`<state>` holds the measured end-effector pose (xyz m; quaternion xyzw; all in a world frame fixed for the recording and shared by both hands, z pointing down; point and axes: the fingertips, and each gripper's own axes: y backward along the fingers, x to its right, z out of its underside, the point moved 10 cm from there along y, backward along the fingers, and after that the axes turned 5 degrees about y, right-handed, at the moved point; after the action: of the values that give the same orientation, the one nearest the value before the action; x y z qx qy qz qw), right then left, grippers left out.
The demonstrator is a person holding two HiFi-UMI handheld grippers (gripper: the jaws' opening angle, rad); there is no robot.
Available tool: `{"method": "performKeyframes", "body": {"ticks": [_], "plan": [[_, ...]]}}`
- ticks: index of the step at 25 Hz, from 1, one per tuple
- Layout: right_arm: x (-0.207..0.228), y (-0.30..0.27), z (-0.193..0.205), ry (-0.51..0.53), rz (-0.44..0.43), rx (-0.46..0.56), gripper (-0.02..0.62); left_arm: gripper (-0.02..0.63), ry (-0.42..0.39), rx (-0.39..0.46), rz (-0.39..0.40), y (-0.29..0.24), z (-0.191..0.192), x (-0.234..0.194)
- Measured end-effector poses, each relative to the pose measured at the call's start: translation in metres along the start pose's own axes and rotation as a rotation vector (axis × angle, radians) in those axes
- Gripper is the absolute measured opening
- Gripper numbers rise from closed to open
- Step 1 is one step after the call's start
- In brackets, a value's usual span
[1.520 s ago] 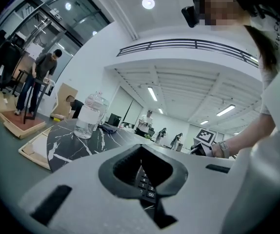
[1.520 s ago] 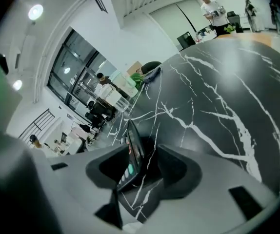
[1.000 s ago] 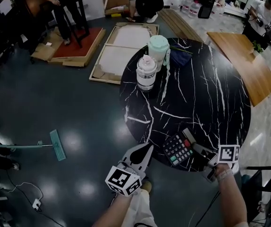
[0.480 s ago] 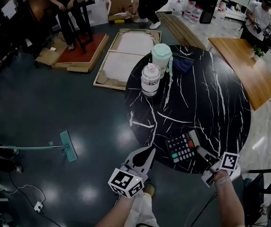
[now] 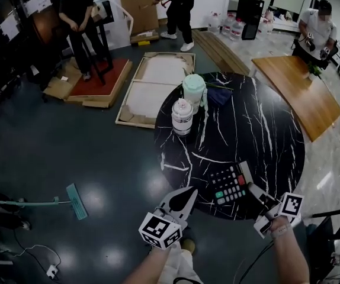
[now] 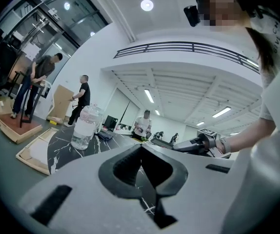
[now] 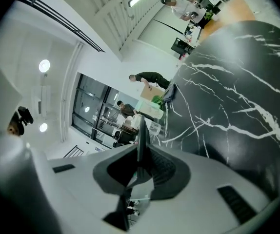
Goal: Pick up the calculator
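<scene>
Calculator (image 5: 228,184) has been clamped by the jaws of the right gripper (image 5: 254,189) and lifted off the near edge of the table (image 5: 265,129). The jaws of the left gripper (image 5: 185,199) are pressed together, empty. Pickup is judged done.

Black white-veined marble table (image 5: 265,129); dark calculator (image 5: 231,181) with green and red keys (image 5: 220,194).

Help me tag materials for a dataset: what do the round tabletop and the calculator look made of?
Round tabletop: black marble or a marble-look slab, going by the branching white veins; smooth, faintly glossy. Calculator: probably hard plastic, dark matte body with light, red and green keys.
</scene>
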<state>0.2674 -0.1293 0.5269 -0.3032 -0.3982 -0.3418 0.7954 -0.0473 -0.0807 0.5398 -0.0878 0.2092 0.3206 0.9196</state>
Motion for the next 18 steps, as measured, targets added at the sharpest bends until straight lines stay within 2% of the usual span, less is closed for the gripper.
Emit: {"method": "performKeyframes", "body": {"ticks": [11,18], "plan": [[-0.065,0.031,-0.018,-0.016,-0.034,0.104,0.055,0.008,-0.019,0.011,0.055,0.000,-0.052,0.029],[-0.091,0.040,-0.020,-0.025,-0.050,0.163,0.055,0.008,-0.044,0.026,0.097,-0.001,-0.075,0.044]]}}
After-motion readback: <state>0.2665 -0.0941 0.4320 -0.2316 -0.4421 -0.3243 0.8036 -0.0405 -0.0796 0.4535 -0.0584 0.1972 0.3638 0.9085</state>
